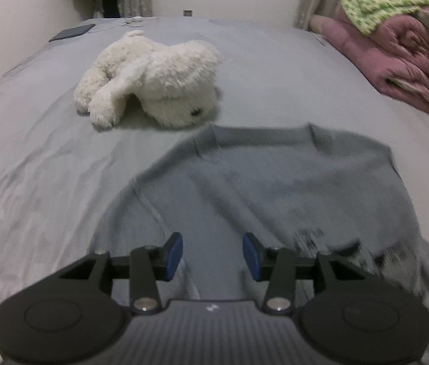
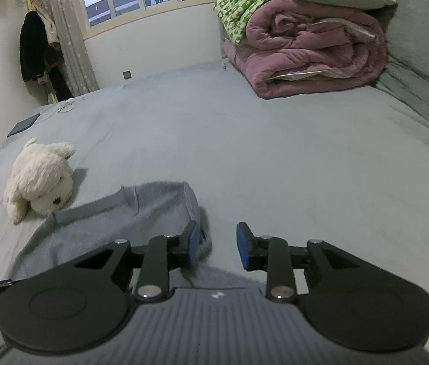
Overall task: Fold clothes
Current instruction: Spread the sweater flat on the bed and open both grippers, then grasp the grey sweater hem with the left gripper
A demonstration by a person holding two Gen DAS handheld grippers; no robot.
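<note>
My left gripper (image 1: 212, 257) and right gripper (image 2: 218, 251) are both spread, pinching nothing. Grey sweater (image 1: 275, 188) lies lower centre on the bed (image 1: 32, 167), fold apparently just dropped. Next: regrip an edge.

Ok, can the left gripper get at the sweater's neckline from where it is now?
Probably yes. The left gripper is open with nothing between its pads, and only flat grey sweater lies between it and the neckline. The plush dog sits just beyond, not touching.
</note>
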